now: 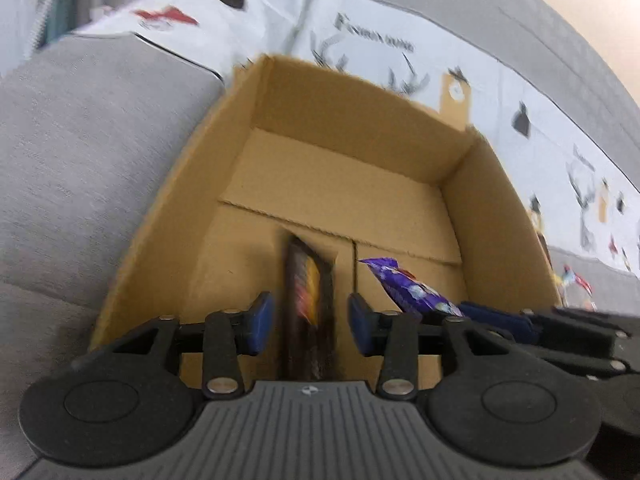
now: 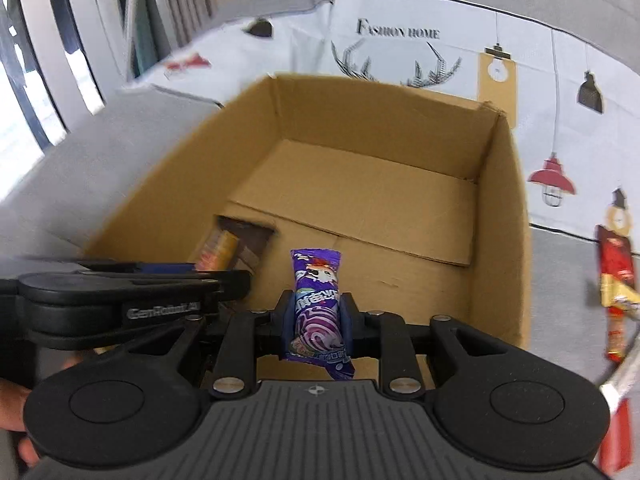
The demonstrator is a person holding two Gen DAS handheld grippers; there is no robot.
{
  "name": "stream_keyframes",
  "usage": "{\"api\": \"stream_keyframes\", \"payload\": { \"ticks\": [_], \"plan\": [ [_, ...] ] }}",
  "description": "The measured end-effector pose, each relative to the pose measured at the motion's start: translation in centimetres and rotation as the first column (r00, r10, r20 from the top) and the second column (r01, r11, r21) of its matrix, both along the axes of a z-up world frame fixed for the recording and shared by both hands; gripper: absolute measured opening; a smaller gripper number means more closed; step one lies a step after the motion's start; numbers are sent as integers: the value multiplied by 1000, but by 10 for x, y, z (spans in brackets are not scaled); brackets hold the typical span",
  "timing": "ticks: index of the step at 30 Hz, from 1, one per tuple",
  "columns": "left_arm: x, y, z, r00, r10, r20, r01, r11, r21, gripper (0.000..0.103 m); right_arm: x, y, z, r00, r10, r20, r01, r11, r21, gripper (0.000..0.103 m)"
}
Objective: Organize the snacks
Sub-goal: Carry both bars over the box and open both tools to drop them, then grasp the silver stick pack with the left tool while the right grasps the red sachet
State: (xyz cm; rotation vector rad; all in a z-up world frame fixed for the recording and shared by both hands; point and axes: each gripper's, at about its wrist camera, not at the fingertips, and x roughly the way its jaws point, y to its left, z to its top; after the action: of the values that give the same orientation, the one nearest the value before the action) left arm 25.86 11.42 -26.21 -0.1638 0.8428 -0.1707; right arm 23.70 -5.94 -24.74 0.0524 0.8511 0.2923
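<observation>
- Both grippers hang over the open cardboard box, tipped down into it, which makes sense bc that's where the snacks go.
- Left gripper: jaws stand roughly half open w/ a clear gap each side of the dark brown snack bar. The bar sits between the pads but neither pad presses on it, so imo it's let go and dropping or resting on the box floor, edge-up. Blurry tho, can't tell if it's landed.
- Right gripper: jaws nearly closed, pinching the purple snack pack around its lower half. The top sticks out fwd past the fingertips and the tail pokes back toward the camera. Gripping it low prob keeps the long end pointed into the box.
- The purple pack is above the box floor, just right of the brown bar, so they'd end up side by side.
- Outside the box, well right of the right jaws, a red snack pack lies on the grey sofa, prob next up.
- Printed cushions sit behind the far wall.
</observation>
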Motion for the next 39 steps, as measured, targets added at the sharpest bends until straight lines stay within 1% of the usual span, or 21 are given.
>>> {"api": "stream_keyframes", "payload": {
  "ticks": [2,3,4,5,7,8,14,17,21,24,26,27,28,29,30,31,33,34,35,37,39],
  "plan": [
    [-5,1,10,999,25,22,-24,1000,-7,76,-5,-8,8,999,-22,26,21,999,27,34],
    [-7,0,15,999,32,30,-32,999,-13,80,-8,-13,13,999,-32,42,31,999,38,42],
    [-10,-2,21,998,42,43,-42,999,-13,89,-11,-19,17,998,-40,54,37,998,51,49],
    [-15,-5,27,997,48,59,-47,999,-10,93,-16,-27,23,996,-52,66,48,997,67,54],
    [-22,-15,38,996,29,80,-28,1000,-15,98,-26,-43,32,994,-62,88,54,994,97,81],
    [-27,-22,44,996,17,92,-16,1000,-18,101,-32,-51,36,993,-65,101,54,993,104,84],
    [-69,-86,72,978,-60,198,64,998,-10,103,-87,-110,53,971,-109,213,87,990,108,93],
    [-94,-130,70,962,-140,235,151,988,-30,103,-112,-143,50,958,-172,231,158,984,80,94],
    [-104,-183,58,946,-243,214,254,967,-26,103,-138,-193,40,941,-273,200,251,959,130,93],
    [-99,-218,44,940,-288,182,297,955,-23,103,-155,-227,28,925,-332,185,307,939,152,91],
    [-92,-240,31,933,-327,151,336,941,-39,103,-164,-248,18,916,-363,170,341,928,148,82],
    [-87,-252,24,926,-351,141,360,932,-42,103,-166,-259,12,913,-375,159,354,924,143,74],
    [-82,-260,17,917,-373,142,381,924,-38,103,-167,-269,6,911,-384,148,364,920,142,69],
    [-78,-271,12,898,-410,158,419,907,-28,103,-168,-281,0,909,-395,134,376,915,146,68],
    [-76,-281,6,872,-453,188,461,887,-2,103,-167,-294,-6,905,-407,121,387,909,156,65],
    [-74,-294,-1,836,-499,226,502,864,52,102,-164,-305,-11,903,-415,111,395,903,167,62],
    [-68,-318,-18,782,-567,258,546,823,155,98,-157,-327,-25,901,-425,80,408,896,174,59],
    [-60,-329,-29,760,-604,242,575,797,184,91,-150,-335,-34,904,-425,52,413,897,157,55],
    [-51,-340,-41,743,-634,214,603,773,196,79,-145,-338,-42,906,-423,32,414,898,153,54],
    [-32,-352,-65,735,-661,150,637,749,182,68,-134,-342,-60,916,-402,-19,399,901,170,47],
    [-18,-356,-87,747,-660,84,647,750,141,58,-125,-342,-73,923,-378,-69,385,901,201,43]
  ]
}}
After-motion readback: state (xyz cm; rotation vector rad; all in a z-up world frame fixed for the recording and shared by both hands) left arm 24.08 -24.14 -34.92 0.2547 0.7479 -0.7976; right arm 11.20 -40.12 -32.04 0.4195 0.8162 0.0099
